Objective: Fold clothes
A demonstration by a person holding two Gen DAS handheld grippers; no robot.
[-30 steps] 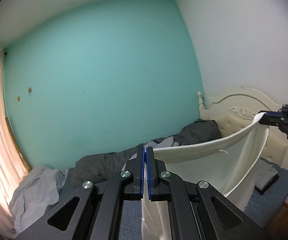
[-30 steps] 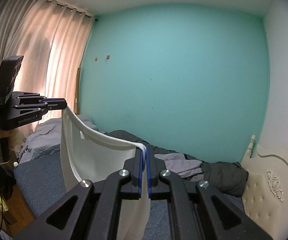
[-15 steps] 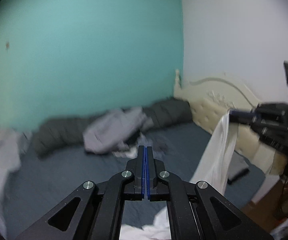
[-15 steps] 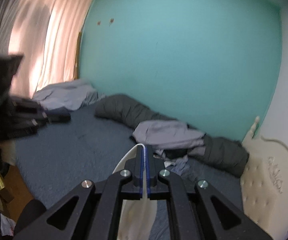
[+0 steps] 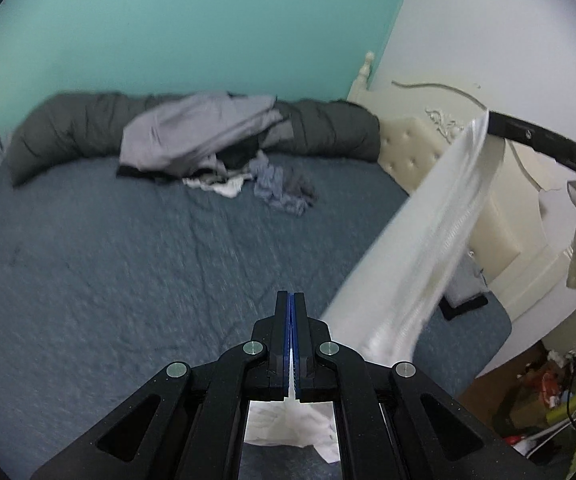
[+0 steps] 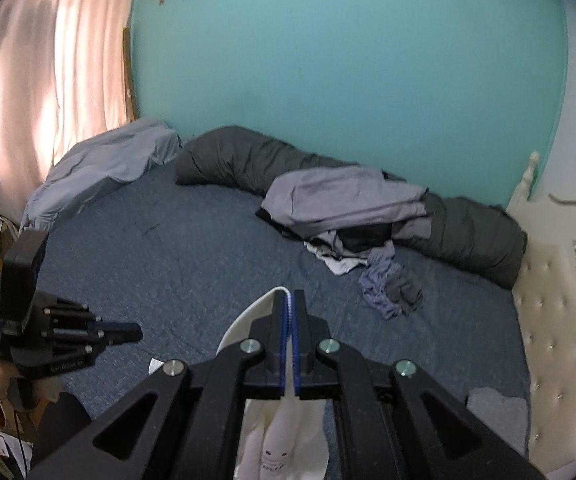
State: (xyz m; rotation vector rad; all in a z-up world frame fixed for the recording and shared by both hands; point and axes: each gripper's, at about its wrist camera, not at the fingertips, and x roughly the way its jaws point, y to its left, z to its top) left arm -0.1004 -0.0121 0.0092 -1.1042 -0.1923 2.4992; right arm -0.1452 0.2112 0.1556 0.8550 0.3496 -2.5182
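A white garment (image 5: 420, 240) stretches from my right gripper (image 5: 490, 122), high at the right of the left wrist view, down to my left gripper (image 5: 292, 300). The left gripper is shut, with a sliver of white cloth between its pads, and more of the cloth lies bunched beneath it (image 5: 288, 424) on the blue bed (image 5: 127, 260). In the right wrist view my right gripper (image 6: 288, 296) is shut on the garment's ribbed edge, and the white garment (image 6: 283, 432) hangs below it. My left gripper (image 6: 137, 334) sits lower, at the left, over the bed's edge.
A heap of grey and white clothes (image 6: 348, 216) lies against a rolled dark duvet (image 6: 468, 236) at the far side. A cream tufted headboard (image 6: 560, 320) is on the right, with a folded grey item (image 5: 464, 292) near it. Curtains (image 6: 47, 80) and floor clutter (image 5: 548, 392) border the bed.
Both grippers have dropped from up high toward the bed and tipped downward. The garment, earlier stretched in the air between them, now trails low with part of it on the bed.
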